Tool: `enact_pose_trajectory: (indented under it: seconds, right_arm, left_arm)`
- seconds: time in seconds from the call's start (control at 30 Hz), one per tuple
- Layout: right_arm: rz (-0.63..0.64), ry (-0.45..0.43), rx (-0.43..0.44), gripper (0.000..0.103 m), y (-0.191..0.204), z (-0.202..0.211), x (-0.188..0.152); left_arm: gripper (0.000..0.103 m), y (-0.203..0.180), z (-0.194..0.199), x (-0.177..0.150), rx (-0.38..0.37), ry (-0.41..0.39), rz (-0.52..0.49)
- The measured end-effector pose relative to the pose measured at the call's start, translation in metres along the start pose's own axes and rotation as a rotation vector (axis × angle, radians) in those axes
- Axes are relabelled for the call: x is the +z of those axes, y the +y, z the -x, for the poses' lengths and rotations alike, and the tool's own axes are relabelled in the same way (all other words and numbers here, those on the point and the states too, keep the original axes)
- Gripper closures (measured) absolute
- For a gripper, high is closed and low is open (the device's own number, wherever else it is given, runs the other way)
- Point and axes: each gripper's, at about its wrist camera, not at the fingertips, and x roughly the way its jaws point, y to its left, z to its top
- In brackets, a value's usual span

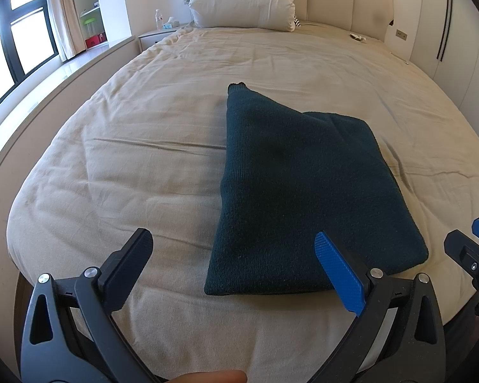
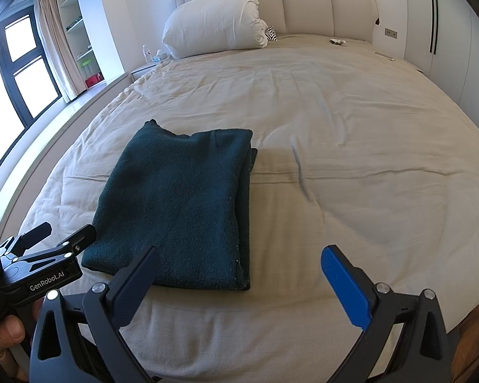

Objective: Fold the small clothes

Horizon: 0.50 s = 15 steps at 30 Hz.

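The left gripper point(image 1: 233, 249) hangs over the bed's point(image 1: 118, 159) near edge, fingers spread wide, holding nothing. Just right of it lies the sweater point(image 1: 297, 198), dark teal knit, folded into a neat rectangle, one cuff poking out at the far corner. The right gripper point(image 2: 239, 263) is beside it, also spread and empty.

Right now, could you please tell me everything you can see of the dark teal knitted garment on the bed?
The dark teal knitted garment looks like a thick, fuzzy wool sweater, folded into a rough rectangle of stacked layers. A ribbed cuff or corner pokes out at its far left end. Layered edges show along its right side. It lies flat on the wrinkled beige bedsheet, near the foot of the bed. Neither pair of tongs touches it; both stand open and empty just short of its near edge.
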Motion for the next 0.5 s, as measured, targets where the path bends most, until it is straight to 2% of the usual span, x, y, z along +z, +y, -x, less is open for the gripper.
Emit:
enact_pose_trajectory:
  seconds: [0.5]
  right_arm:
    - [0.0, 0.001, 0.001, 0.0, -0.0015, -0.0001, -0.0002]
  left_arm:
    - [0.0, 0.0001, 0.0003, -0.0009, 0.001, 0.002, 0.001]
